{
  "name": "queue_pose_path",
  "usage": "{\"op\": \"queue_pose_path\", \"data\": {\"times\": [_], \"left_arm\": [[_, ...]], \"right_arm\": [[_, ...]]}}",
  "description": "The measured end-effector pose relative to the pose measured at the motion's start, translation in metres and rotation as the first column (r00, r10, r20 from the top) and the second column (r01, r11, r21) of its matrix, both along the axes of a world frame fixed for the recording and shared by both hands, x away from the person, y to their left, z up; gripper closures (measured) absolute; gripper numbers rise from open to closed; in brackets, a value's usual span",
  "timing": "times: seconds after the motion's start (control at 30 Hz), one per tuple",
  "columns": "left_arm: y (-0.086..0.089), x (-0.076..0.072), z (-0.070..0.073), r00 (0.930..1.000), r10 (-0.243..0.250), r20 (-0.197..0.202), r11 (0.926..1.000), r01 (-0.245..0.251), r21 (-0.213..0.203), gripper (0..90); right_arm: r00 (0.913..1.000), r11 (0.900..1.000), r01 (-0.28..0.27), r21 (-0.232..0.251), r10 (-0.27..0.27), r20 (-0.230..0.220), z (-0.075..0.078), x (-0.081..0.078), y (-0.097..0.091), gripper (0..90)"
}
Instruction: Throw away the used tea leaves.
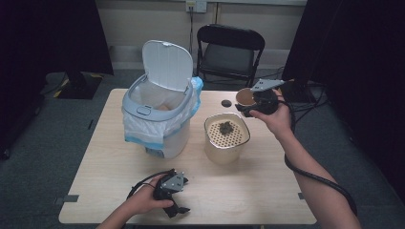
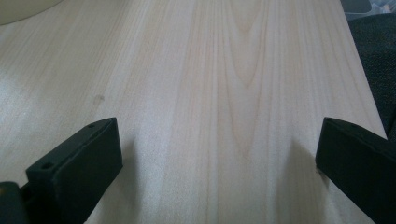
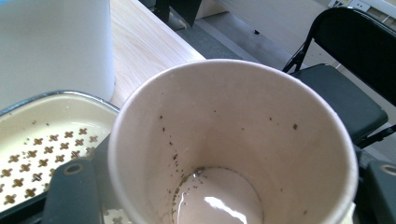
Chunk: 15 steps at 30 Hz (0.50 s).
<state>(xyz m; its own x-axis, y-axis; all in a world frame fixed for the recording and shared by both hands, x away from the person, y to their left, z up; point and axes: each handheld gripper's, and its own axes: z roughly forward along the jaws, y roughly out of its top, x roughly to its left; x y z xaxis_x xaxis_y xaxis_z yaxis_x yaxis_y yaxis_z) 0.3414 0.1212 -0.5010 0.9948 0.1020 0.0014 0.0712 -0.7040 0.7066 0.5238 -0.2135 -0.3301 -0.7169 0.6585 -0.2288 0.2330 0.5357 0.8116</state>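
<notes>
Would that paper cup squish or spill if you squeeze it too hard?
Probably yes. The paper cup looks thin-walled, so the right tongs could likely dent it. A little liquid and dark specks remain at the bottom, so tipping might dribble. Nearly empty, it seems light.

Table: pale rectangular wooden table, centre of the room
Floor: grey-blue carpeted floor all around it
Chair: black folding metal chair, at 12 o'clock beyond the table
Wall: cream back wall, dark black curtains at 10 and 2 o'clock
</notes>
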Motion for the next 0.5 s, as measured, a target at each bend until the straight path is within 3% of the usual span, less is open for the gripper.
{"op": "queue_pose_path", "data": {"times": [0.5], "left_arm": [[-0.0001,-0.0003,0.0,1.0,0.002,-0.005,1.0,-0.002,-0.001,0.0]], "right_arm": [[0.9995,0.9993,-0.012,0.035,0.013,-0.029,0.0083,-0.0015,0.0008,24.4]]}}
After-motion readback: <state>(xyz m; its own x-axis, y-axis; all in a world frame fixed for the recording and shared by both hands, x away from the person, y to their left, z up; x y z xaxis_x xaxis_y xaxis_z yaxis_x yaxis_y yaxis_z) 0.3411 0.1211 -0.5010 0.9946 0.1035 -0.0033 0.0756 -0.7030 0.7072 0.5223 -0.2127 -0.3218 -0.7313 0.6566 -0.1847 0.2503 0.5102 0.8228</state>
